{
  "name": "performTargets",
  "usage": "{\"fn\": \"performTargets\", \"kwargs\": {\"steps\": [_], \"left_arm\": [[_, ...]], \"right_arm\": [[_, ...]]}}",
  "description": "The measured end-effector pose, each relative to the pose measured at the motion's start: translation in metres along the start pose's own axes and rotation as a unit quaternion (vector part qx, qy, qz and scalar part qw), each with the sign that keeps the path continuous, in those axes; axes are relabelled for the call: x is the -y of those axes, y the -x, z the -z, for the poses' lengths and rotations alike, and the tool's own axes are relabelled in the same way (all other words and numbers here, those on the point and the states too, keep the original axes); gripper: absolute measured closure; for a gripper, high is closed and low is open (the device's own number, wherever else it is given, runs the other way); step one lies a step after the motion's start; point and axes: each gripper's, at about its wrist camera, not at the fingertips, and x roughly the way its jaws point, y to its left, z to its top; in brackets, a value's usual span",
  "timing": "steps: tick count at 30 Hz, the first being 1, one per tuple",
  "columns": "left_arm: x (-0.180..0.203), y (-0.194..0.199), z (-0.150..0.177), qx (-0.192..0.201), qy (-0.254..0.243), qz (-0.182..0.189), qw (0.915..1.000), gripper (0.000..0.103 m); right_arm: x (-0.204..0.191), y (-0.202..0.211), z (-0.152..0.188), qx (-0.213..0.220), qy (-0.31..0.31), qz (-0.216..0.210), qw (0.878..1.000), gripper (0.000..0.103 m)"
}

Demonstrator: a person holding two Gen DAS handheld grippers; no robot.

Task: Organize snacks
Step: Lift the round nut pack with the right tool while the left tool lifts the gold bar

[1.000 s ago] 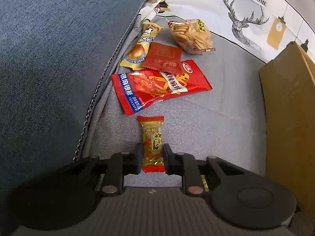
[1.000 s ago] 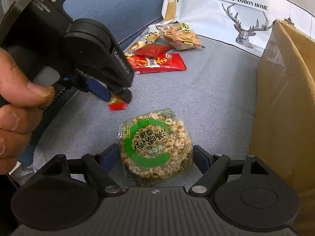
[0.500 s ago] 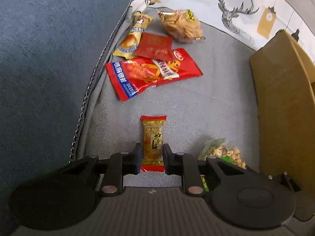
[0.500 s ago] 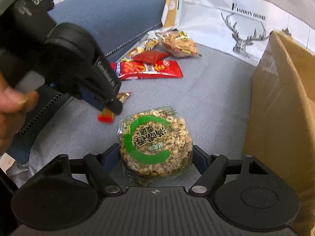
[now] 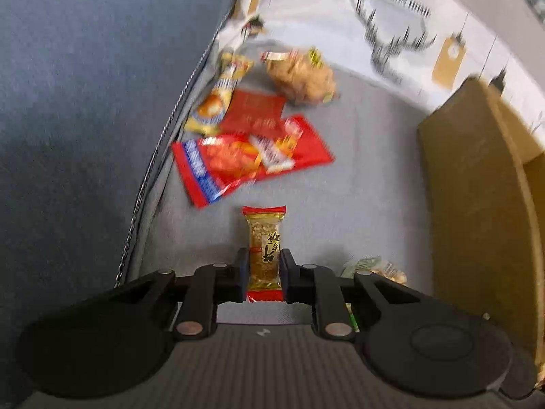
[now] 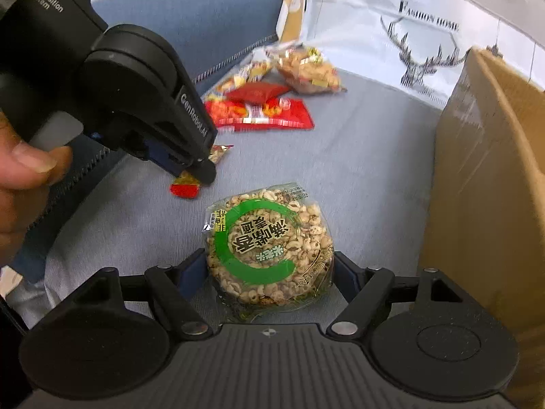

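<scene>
A small gold snack bar [image 5: 265,238] with red ends sits between the pads of my left gripper [image 5: 264,259], whose jaws are closing on it. In the right wrist view the left gripper [image 6: 201,173] holds that snack bar [image 6: 185,189] just above the grey seat. My right gripper [image 6: 270,266] has its pads against both sides of a round puffed-grain cake [image 6: 269,238] with a green ring label. Whether the cake is off the seat I cannot tell. Its edge, the cake [image 5: 374,267], shows low on the right in the left wrist view.
A pile of snacks lies at the back: a big red pack [image 5: 245,160], a small red sachet [image 5: 255,112], a yellow pack [image 5: 218,99] and a biscuit bag [image 5: 299,75]. A cardboard box [image 6: 483,170] stands on the right. The blue backrest [image 5: 85,102] rises on the left.
My left gripper has lifted the snack bar off the seat and swung towards the box, so the round cake came into its view. The right gripper stays around the cake.
</scene>
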Motion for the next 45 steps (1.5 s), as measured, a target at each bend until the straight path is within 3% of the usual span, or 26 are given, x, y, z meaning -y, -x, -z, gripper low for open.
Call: {"fn": "performTargets", "kwargs": {"steps": [4, 14, 30, 45], "left_arm": [[0.002, 0.010, -0.003, 0.033, 0.010, 0.022, 0.9992, 0.083], [0.004, 0.020, -0.010, 0.065, 0.032, 0.055, 0.9958, 0.083], [0.015, 0.040, -0.013, 0.128, 0.035, 0.104, 0.9857, 0.083], [0.047, 0.046, -0.014, 0.147, 0.015, 0.145, 0.9784, 0.083]], "right_arm": [[0.002, 0.019, -0.008, 0.039, -0.010, 0.005, 0.999, 0.025], [0.018, 0.058, -0.025, 0.111, -0.025, 0.025, 0.993, 0.025], [0.059, 0.116, -0.017, 0.221, -0.030, 0.043, 0.974, 0.025], [0.120, 0.130, -0.006, 0.238, -0.087, 0.078, 0.964, 0.025]]}}
